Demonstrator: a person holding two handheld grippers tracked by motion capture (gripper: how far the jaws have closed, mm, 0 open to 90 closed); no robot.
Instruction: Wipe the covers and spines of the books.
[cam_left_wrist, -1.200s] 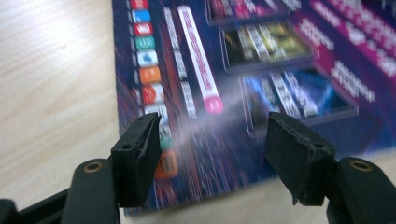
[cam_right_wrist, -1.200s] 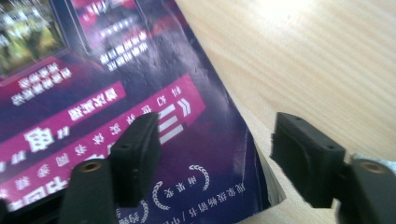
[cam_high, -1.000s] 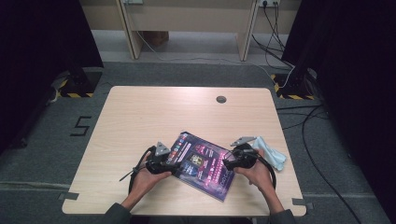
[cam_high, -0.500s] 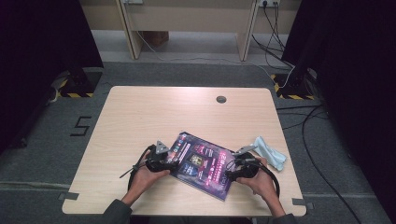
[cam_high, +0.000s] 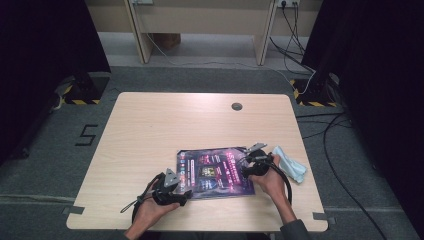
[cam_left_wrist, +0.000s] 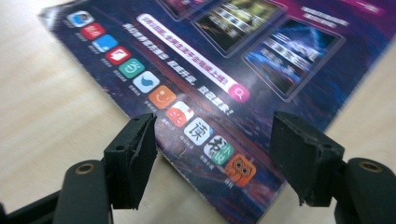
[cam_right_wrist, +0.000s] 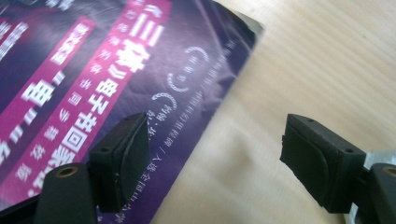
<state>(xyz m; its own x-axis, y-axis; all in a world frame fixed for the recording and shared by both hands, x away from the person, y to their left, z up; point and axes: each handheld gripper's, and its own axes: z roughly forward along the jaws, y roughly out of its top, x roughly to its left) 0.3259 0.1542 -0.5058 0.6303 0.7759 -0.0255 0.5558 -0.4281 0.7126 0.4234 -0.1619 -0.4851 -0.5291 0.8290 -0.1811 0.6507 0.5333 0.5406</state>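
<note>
Holding both tongs spread, jaws just opened, we had the left tongs (cam_high: 186, 196) over the magazine's (cam_high: 216, 171) near-left corner on the counter (cam_high: 150, 130); the right tongs (cam_high: 246, 161) straddled its right edge.

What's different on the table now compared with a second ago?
The purple magazine has turned from slanted to lying square with the table's near edge. The left gripper slid toward the near edge, to the magazine's corner; its jaws are open. The right gripper, at the magazine's right edge, has just been opening its jaws, with nothing pinched between them. The pale blue cloth stayed put.
</note>
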